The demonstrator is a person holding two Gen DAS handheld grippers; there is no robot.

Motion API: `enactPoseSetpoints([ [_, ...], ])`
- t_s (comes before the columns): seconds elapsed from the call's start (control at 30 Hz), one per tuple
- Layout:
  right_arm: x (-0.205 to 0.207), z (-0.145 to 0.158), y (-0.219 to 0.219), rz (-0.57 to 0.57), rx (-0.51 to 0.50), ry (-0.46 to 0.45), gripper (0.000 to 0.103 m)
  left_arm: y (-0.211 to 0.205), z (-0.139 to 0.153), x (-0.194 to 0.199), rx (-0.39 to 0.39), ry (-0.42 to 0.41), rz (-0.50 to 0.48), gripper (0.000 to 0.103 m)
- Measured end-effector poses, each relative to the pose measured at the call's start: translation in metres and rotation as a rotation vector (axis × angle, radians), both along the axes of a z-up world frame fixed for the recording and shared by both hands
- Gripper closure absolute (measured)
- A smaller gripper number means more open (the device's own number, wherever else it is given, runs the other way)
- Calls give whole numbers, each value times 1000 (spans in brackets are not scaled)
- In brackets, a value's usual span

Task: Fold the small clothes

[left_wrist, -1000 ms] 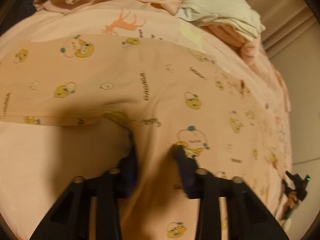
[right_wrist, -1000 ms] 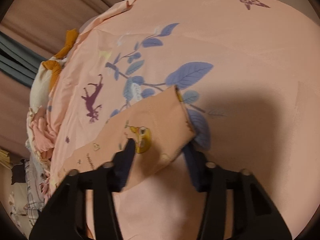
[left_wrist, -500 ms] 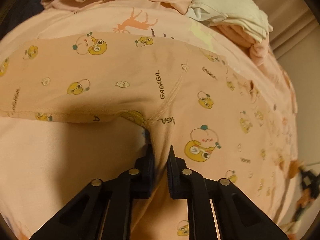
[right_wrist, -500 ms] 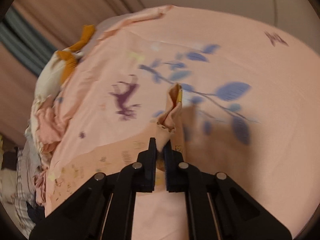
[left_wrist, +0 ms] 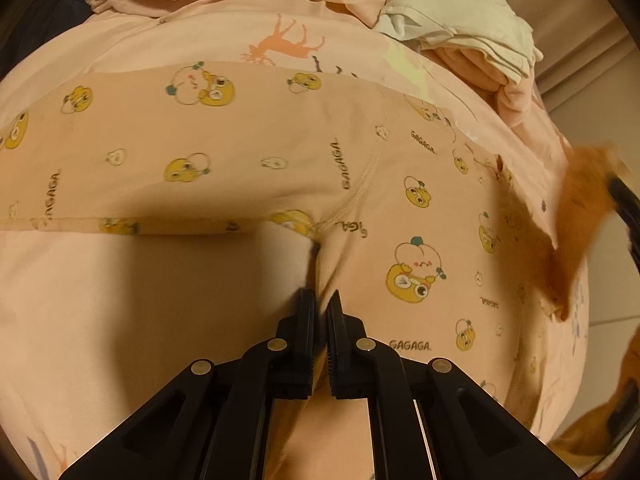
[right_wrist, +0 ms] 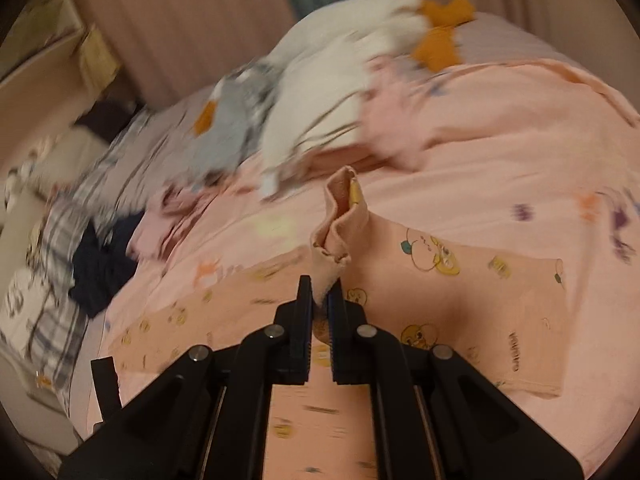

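Observation:
Peach trousers point(left_wrist: 280, 152) printed with yellow cartoon faces lie spread on the pink bedsheet point(left_wrist: 120, 300). My left gripper point(left_wrist: 321, 300) points down at the crotch seam. Its jaws are closing, with a pinch of trouser fabric pressed between the pads. My right gripper point(right_wrist: 319, 300) is shut on the cuff point(right_wrist: 340, 216) of one trouser leg, which stands up bunched above its fingers. The rest of the trousers point(right_wrist: 460, 292) lie flat beneath it. In the left wrist view that lifted leg end point(left_wrist: 580, 208) shows as an orange blur at the right edge.
A heap of white, grey and pink clothes point(right_wrist: 320, 112) lies at the far side of the bed, also visible as the clothes heap point(left_wrist: 460, 20). A navy garment point(right_wrist: 100, 264) and plaid cloth point(right_wrist: 60, 232) lie to the left. Curtains point(right_wrist: 180, 20) hang behind the bed.
Both grippers went from open to shut on the trousers. The right one lifted the cuff and swung it far across, rolling as it went. The left stayed at the crotch.

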State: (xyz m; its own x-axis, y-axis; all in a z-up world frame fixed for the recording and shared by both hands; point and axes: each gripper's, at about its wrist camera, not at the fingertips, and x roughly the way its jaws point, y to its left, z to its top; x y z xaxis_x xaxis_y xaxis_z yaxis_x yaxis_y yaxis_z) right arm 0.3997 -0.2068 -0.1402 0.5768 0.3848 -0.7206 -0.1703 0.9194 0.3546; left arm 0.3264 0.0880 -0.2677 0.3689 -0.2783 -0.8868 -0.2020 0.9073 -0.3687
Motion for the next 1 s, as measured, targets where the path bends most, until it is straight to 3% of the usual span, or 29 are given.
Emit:
enactPoseSetpoints([
  [0.13,14,-37,75,85,-35,99,95,14,6,-8,48,-26,35,99],
  [0.2,18,-58,100,101,-55,156,95,18,13,-13,173,-55,69,99],
  [0.27,20,-80,120,91,-67,200,95,24,17,-18,229,-69,77,99],
  [0.4,15,-104,142,84,-116,237,95,47,19,-23,163,-67,101,99],
  [0.5,16,-106,144,88,-125,248,95,53,24,-22,197,-68,133,99],
  [0.6,18,-96,131,116,-56,264,90,54,34,-21,135,-84,134,99],
  [0.67,15,-77,121,126,-3,220,77,51,42,-22,94,-112,131,99],
  [0.77,5,-52,110,180,36,172,71,38,57,-17,20,-160,85,99],
  [0.9,-15,-28,78,170,-20,116,60,8,66,-6,-77,-175,10,99],
  [1.0,-32,-22,35,137,-82,74,53,-18,56,16,-165,-148,-33,99],
])
